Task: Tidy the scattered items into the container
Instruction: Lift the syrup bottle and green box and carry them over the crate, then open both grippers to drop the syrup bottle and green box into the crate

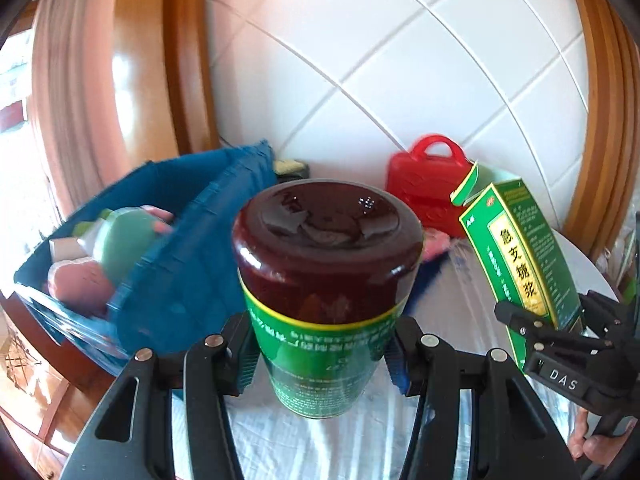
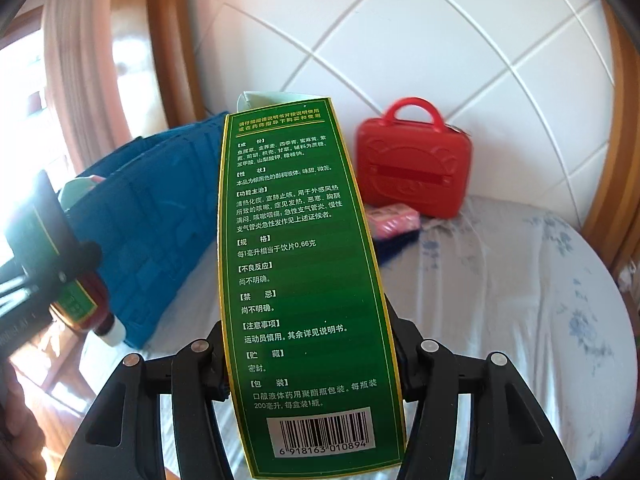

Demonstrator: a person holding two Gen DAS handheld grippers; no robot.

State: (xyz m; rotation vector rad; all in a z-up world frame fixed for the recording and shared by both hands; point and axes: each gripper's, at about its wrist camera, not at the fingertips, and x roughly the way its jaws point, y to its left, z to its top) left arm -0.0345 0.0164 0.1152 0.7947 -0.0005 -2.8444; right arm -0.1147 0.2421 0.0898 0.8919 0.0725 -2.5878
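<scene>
Jaws of the left gripper (image 1: 320,354) pinch a brown, green-labelled bottle (image 1: 324,288) at centre; ribbed blue container (image 1: 192,248) left. Right view: right gripper (image 2: 316,372) clamps a flat green carton (image 2: 300,264) at centre, red case (image 2: 412,168) upper right.

The syrup bottle (image 1: 324,292) hid the desk beyond the left tool (image 1: 320,356). Left of it, the blue basket's (image 1: 192,248) contents were blurred. The medicine box's (image 2: 304,280) bottom was cut off below the right tool (image 2: 316,376).
</scene>
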